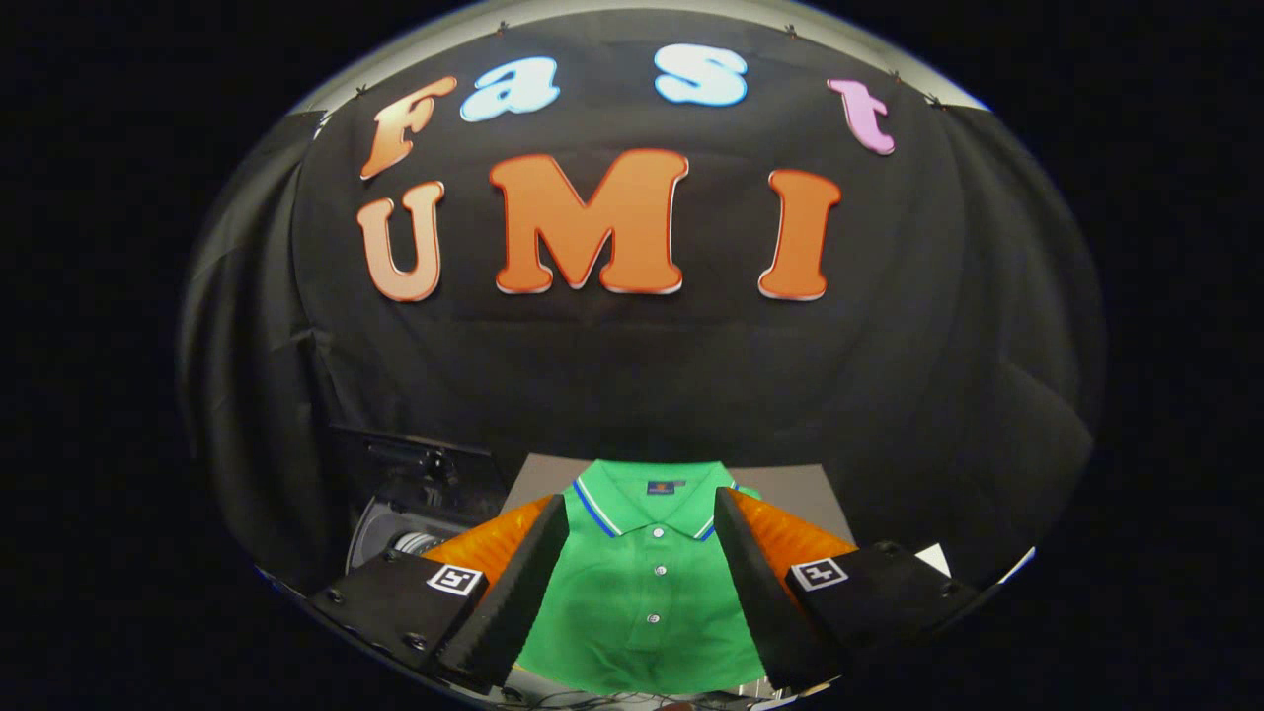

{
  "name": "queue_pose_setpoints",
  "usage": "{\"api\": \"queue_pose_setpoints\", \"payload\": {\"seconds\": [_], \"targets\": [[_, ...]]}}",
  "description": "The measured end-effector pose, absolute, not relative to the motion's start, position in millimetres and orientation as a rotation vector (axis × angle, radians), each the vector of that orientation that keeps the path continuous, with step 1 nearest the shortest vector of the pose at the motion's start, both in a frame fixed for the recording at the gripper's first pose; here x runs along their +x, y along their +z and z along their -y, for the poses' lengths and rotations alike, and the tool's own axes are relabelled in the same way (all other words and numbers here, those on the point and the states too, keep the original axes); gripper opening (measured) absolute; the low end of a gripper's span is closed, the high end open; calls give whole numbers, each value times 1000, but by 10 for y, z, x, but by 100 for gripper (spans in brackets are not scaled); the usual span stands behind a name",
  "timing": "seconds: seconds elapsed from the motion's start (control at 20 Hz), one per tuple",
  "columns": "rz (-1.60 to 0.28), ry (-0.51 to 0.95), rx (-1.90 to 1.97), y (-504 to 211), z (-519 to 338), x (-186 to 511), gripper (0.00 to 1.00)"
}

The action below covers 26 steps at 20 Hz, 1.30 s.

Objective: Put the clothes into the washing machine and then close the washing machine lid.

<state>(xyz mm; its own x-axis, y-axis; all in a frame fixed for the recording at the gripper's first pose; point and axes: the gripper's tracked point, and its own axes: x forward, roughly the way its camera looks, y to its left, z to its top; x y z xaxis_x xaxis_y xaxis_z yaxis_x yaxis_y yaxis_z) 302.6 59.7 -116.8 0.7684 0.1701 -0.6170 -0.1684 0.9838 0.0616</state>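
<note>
A green polo shirt (647, 592) with a blue-and-white striped collar and a row of buttons lies flat on a grey surface (790, 489), straight ahead of and below my gripper (642, 513). The gripper is open, its two fingers (513, 583) spread wide either side of the shirt's collar and hovering above it, touching nothing. To the left, beyond the left finger, stands the washing machine (395, 528) with its dark lid (415, 459) raised and part of the round drum opening showing.
Black cloth forms the wall behind the grey surface and the machine. A white corner (933, 558) of something shows past the right finger.
</note>
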Motion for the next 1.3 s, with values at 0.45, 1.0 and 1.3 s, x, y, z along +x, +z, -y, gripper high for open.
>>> {"api": "queue_pose_setpoints", "payload": {"seconds": [0.45,1.0,1.3], "targets": [[-1140,161,2,-2191,-482,2919,98],[-1429,160,-15,-2523,-451,2805,99],[-1435,200,-43,-2536,-357,2847,39]]}}
